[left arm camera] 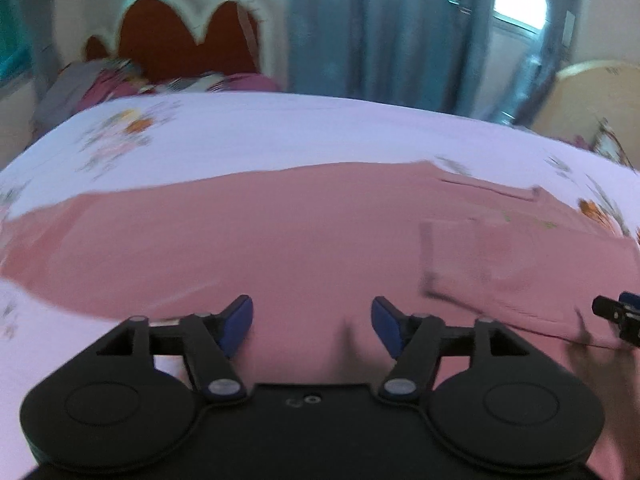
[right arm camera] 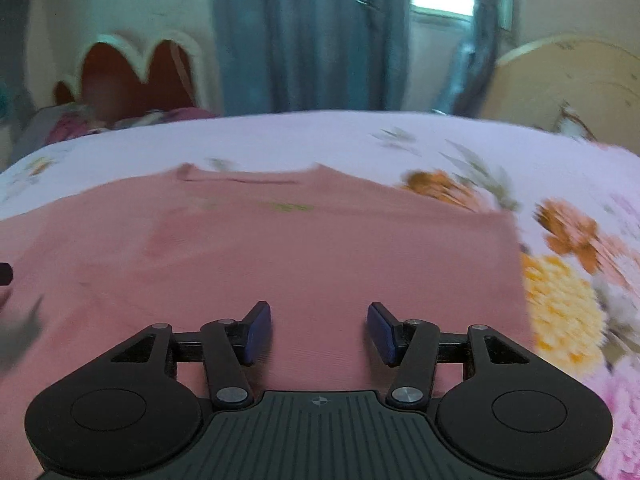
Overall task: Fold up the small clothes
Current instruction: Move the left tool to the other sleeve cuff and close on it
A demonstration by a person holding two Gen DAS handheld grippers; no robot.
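A pink garment (left arm camera: pixel 280 232) lies spread flat on the floral bedsheet (left arm camera: pixel 280 132). It also shows in the right wrist view (right arm camera: pixel 300 248), with its neckline at the far edge and its right side edge near the orange flowers. My left gripper (left arm camera: pixel 312 322) is open and empty, low over the garment's near part. My right gripper (right arm camera: pixel 319 330) is open and empty, low over the garment's near right part. The right gripper's tip shows at the right edge of the left wrist view (left arm camera: pixel 618 314). Both views are blurred by motion.
A red scalloped headboard (left arm camera: pixel 188 40) and rumpled bedding (left arm camera: pixel 120 80) lie at the far left of the bed. Blue curtains (left arm camera: pixel 380 24) and a window hang behind. A beige rounded piece of furniture (right arm camera: pixel 568 80) stands at the far right.
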